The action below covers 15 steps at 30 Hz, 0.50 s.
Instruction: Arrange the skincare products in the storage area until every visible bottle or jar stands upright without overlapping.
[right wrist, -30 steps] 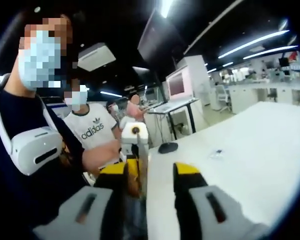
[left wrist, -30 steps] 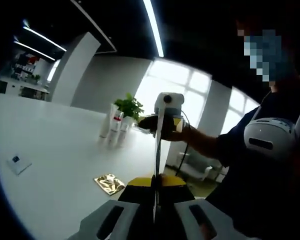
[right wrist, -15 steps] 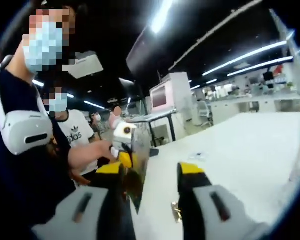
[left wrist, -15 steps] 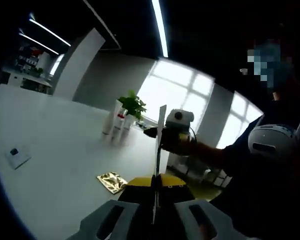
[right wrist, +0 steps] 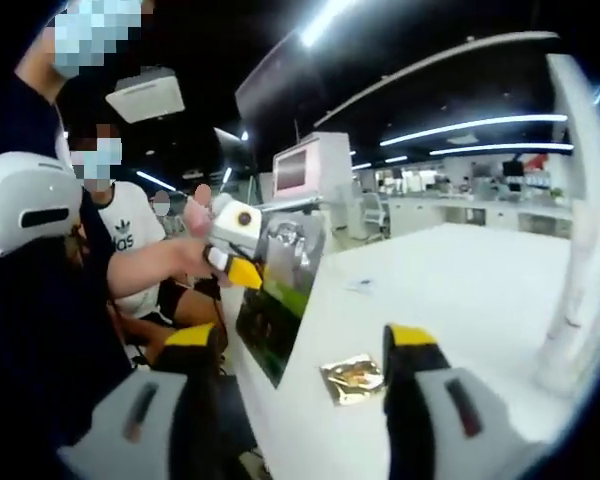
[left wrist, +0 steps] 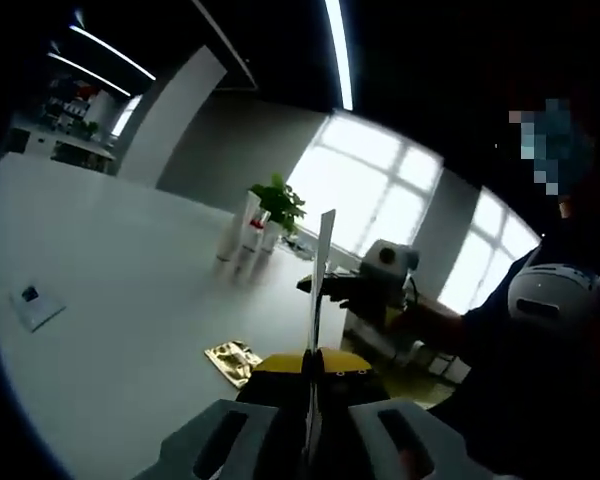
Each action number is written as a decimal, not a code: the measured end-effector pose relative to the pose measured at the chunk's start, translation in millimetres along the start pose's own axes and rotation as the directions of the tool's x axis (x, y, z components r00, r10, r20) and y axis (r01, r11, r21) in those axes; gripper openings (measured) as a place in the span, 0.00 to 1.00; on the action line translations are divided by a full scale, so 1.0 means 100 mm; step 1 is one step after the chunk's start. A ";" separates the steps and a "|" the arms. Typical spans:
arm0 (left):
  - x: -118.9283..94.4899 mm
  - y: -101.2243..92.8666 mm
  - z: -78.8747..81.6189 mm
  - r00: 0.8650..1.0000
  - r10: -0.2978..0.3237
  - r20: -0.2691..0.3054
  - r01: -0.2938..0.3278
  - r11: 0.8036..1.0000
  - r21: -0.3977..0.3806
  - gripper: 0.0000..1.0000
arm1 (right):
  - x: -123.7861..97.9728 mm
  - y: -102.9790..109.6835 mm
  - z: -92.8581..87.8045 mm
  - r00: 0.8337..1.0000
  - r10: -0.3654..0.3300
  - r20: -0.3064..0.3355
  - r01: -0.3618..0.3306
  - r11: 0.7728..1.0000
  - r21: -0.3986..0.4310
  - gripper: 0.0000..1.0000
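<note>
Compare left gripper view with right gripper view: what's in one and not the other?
Left gripper view: a potted plant behind white tubes, and bright windows.
Right gripper view: a monitor and a seated person in a white shirt.
Both: the white table, the gold sachet lying on it, a small card, the left gripper shut on a flat packet (edge-on left, printed face right), and the right gripper.

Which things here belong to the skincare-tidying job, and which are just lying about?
Part of the job:
- white tubes, standing by the plant
- flat sachet shut in the left tongs
- gold sachet lying on the table
- right tongs, open

Lying about:
- potted plant
- small card
</note>
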State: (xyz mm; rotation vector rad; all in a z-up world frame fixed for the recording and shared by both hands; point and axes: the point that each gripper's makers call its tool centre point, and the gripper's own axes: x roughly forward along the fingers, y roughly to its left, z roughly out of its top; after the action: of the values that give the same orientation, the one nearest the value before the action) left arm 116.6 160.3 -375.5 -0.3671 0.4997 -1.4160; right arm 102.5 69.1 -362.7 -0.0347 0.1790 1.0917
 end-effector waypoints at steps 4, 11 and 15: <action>0.05 0.02 0.03 1.000 0.006 0.011 -0.006 1.000 -0.014 0.00 | -0.06 -0.02 0.03 1.000 -0.029 0.004 0.029 1.000 0.004 0.67; 0.12 0.06 0.08 1.000 0.001 0.027 0.001 0.995 -0.099 0.00 | -0.14 -0.04 0.05 0.997 -0.082 -0.010 0.082 0.996 -0.020 0.76; 0.16 0.07 0.07 1.000 -0.001 0.026 0.004 0.992 -0.129 0.00 | -0.16 0.00 0.02 0.996 -0.082 -0.026 0.082 0.997 -0.013 0.79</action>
State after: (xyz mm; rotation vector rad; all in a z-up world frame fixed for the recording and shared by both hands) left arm 127.7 145.1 -375.2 -0.4894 0.5718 -1.3837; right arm 96.0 55.3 -357.8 -0.0669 0.1935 1.0107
